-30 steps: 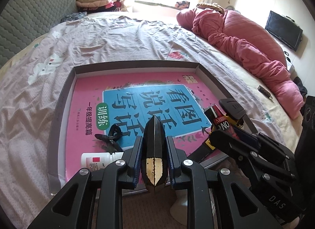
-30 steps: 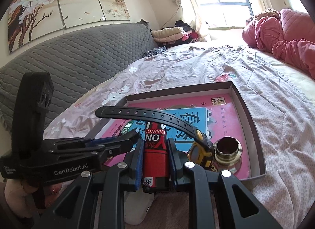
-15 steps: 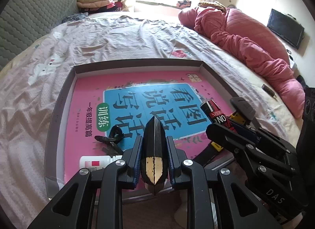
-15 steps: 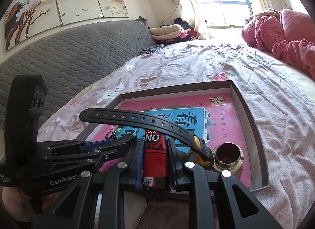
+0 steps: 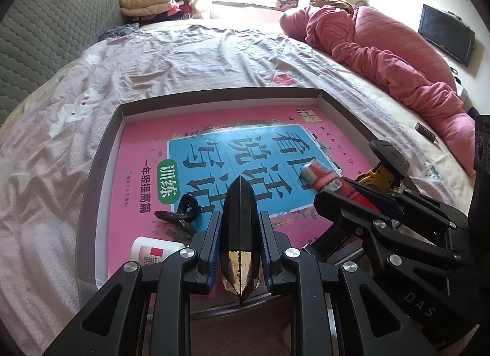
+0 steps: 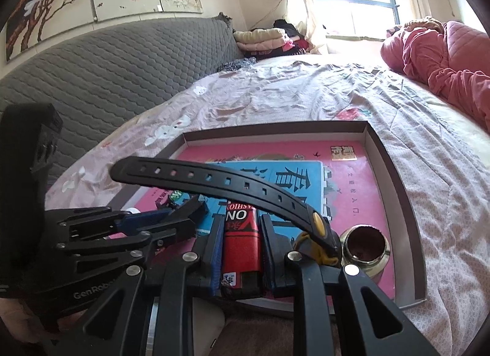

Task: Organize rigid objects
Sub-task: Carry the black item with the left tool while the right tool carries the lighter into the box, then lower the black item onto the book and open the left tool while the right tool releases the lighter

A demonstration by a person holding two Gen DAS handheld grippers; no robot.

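A shallow grey box tray (image 5: 101, 157) lies on the bed with a pink book (image 5: 147, 141) flat inside it. My left gripper (image 5: 239, 215) is shut on a black faceted object with a gold tip (image 5: 240, 233), held above the tray's near edge. My right gripper (image 6: 242, 218) is shut on a red lighter (image 6: 242, 242), just right of the left one; in the left wrist view the red lighter (image 5: 321, 177) hangs over the book. A black watch with yellow parts (image 6: 232, 181) arches its strap across the right wrist view.
Inside the tray (image 6: 395, 178) rest a brass ring-shaped cap (image 6: 366, 242), a black clip (image 5: 180, 215) and a white bottle (image 5: 153, 249). A pink quilt (image 5: 382, 50) lies at the far right of the bed, a grey padded headboard (image 6: 107, 74) at the left.
The right gripper with the red lighter has crept a little leftward over the book. The left gripper and its black object have stayed put.
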